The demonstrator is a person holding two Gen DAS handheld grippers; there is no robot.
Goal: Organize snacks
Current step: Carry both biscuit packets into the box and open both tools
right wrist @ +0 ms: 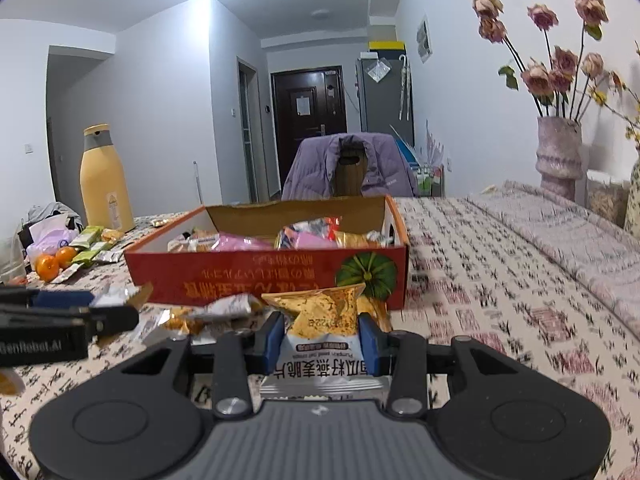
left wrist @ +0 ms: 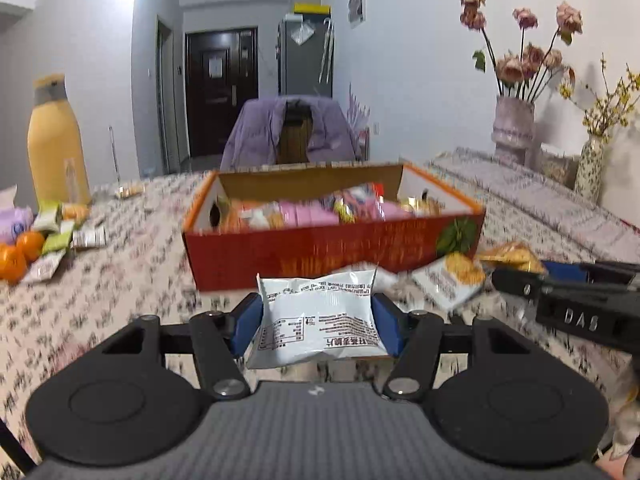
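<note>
The left gripper [left wrist: 318,322] is pinching a white snack packet [left wrist: 316,316] between its blue fingers [left wrist: 249,320], just before the red box [left wrist: 320,252]. The right gripper [right wrist: 322,340] is clamping a gold packet [right wrist: 320,320] likewise. Both packets are looking light, crinkly and slippery, probably holding breakable crisps, so gripping mid-body gently seems wisest.

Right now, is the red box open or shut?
Open: the red box has no lid on, and snack packets show inside it.

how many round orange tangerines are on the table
2 clearly visible: one round orange tangerine at the table's left edge, the other touching it just behind, beside the green snack packets. More may be hidden or cut off there.
</note>
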